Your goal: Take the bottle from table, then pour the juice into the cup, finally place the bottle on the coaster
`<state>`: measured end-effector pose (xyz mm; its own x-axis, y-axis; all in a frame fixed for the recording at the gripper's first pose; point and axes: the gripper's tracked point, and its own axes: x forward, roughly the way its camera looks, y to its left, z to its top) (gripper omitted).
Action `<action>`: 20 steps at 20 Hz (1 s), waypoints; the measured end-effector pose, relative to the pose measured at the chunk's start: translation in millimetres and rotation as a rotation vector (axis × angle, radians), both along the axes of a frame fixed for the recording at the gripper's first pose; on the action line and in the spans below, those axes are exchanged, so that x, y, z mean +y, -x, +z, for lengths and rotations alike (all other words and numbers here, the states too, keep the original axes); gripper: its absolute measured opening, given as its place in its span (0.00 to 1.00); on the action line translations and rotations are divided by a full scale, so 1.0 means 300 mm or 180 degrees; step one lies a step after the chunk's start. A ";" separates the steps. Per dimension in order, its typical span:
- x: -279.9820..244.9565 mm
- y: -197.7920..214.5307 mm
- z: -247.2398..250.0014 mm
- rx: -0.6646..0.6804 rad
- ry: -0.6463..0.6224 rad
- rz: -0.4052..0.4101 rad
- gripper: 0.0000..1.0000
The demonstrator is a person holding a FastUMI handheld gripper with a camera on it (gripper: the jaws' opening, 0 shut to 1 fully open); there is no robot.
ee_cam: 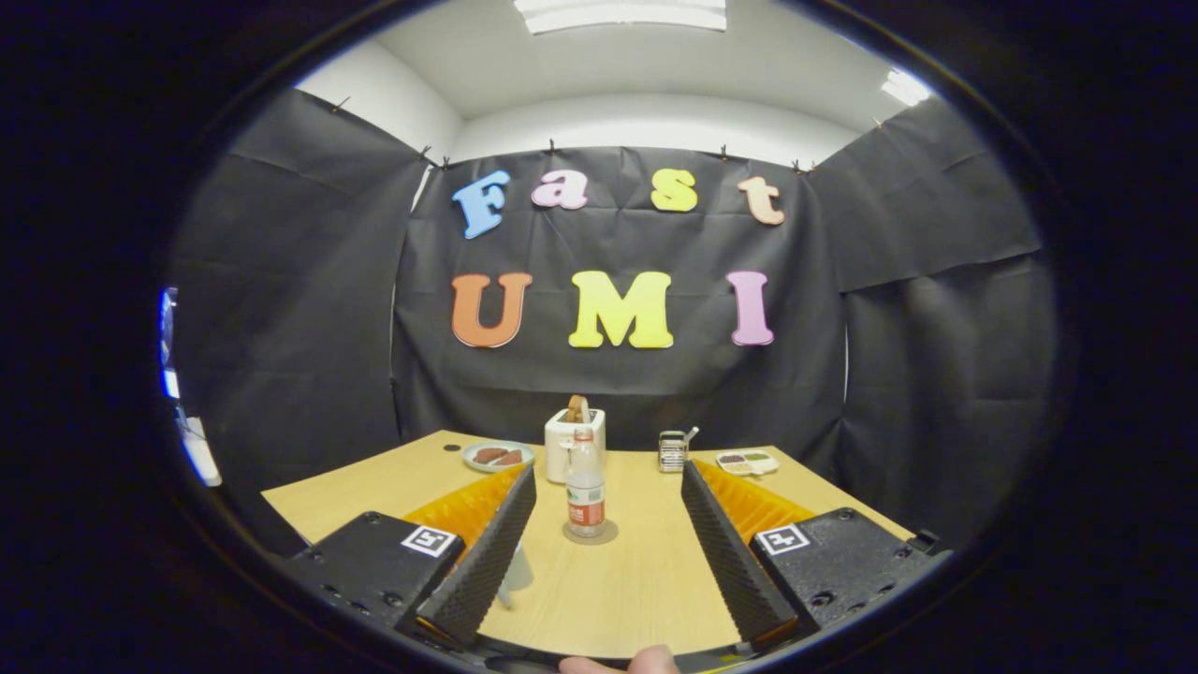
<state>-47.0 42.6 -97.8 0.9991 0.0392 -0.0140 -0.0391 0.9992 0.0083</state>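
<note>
A clear plastic bottle [585, 487] with a red label stands upright on a round coaster [590, 534] on the wooden table [636, 580]. It sits ahead of my fingers, nearer the left one. My gripper [608, 487] is open, its fingers spread wide with nothing between them. A pale cup [518, 568] stands on the table close in, mostly hidden behind the left finger [487, 552]. I cannot tell how much liquid the bottle or the cup holds.
Behind the bottle stands a white toaster [573, 440] with bread in it. A plate [497, 456] with food lies to its left, a small metal rack [673, 450] and a white dish [746, 461] to its right. A fingertip [646, 661] shows near me.
</note>
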 end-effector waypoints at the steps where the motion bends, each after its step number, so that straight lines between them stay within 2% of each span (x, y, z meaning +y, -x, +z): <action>1: -0.006 0.001 0.002 -0.0005 0.0003 -0.0017 1.00; 20: -0.015 -0.019 -0.023 0.0023 -0.0131 -0.0066 1.00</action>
<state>-41.5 38.0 -104.6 0.9996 0.0193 -0.0201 -0.0183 0.9986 0.0495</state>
